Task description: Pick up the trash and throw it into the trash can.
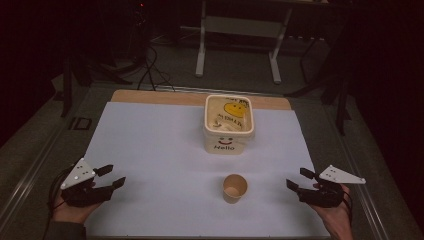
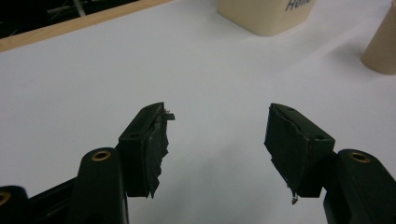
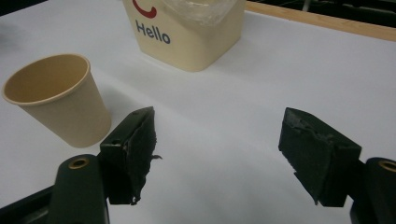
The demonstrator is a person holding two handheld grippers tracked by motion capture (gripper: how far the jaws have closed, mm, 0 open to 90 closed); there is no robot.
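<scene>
A: Where's the paper cup?

B: Upright on the white sheet that covers the table, near the front edge and a little right of centre, mouth up. Nothing touches it. Behind it, apart from it, stands the cream tub with "Hello" printed on its front and a clear liner inside.

A: And the nearer gripper?

B: The right gripper sits well apart from the cup, at the sheet's right front corner. The person's right hand comes in from the bottom and cradles it from below, jaws pointing left and slightly away toward the cup. In the right gripper view the cup stands beyond the left jaw and the tub farther off. The jaws are spread with only bare sheet between them.

A: The other one?

B: The left gripper is at the left front corner, held the same way by the left hand, jaws aimed right and slightly away. In its own view the jaws are released, gaping over empty sheet.
</scene>
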